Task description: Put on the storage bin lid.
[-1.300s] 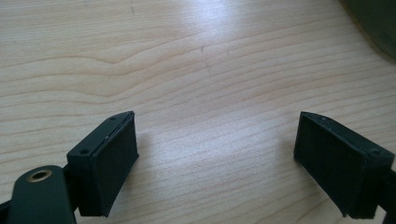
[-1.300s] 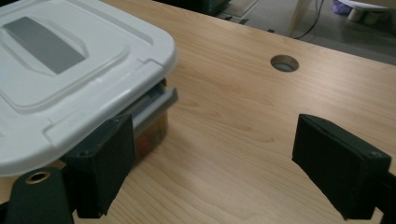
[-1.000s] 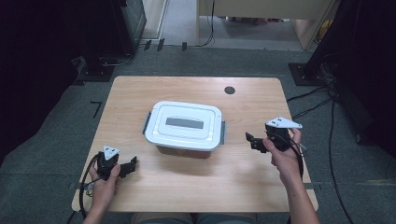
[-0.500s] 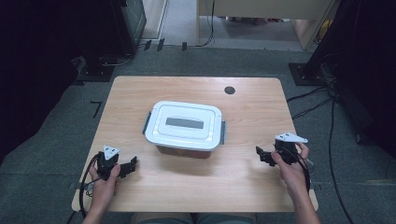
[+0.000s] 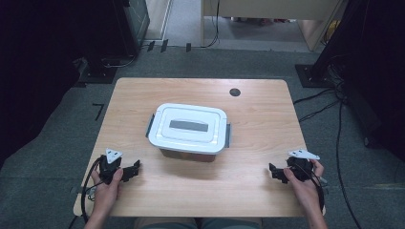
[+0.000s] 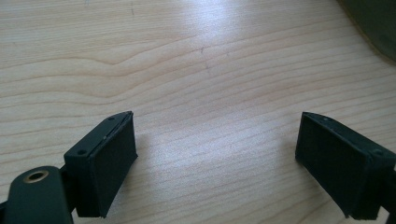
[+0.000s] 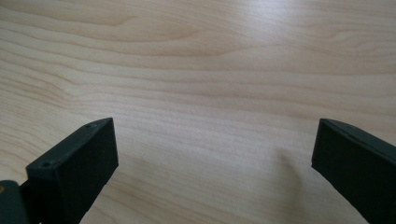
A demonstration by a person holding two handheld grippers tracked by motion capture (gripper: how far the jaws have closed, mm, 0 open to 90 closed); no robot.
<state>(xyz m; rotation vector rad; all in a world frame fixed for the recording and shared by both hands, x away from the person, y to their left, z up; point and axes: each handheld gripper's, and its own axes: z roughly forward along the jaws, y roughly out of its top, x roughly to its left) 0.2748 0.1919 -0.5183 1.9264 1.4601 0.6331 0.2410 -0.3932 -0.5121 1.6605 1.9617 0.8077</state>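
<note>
A lidded plastic box (image 5: 188,129) with a white lid and grey side clasps stands in the middle of the wooden table (image 5: 267,119). My left gripper (image 5: 131,170) rests low near the front left edge, pointing right toward the box, open and empty. In the left gripper view its jaws (image 6: 215,158) stand wide over bare wood, with a dark corner of the box (image 6: 373,23) at the top right. My right gripper (image 5: 274,171) sits low at the front right, pointing left. Its jaws (image 7: 215,163) have just been opening and stand wide, with nothing between them.
A small dark round grommet (image 5: 234,92) sits in the tabletop behind the box. Cables (image 5: 334,124) trail on the carpet to the right of the table, and dark equipment stands at the left and right.
My right hand has come down and back toward the front right edge of the table, away from the box. The left hand and the box have stayed put.
</note>
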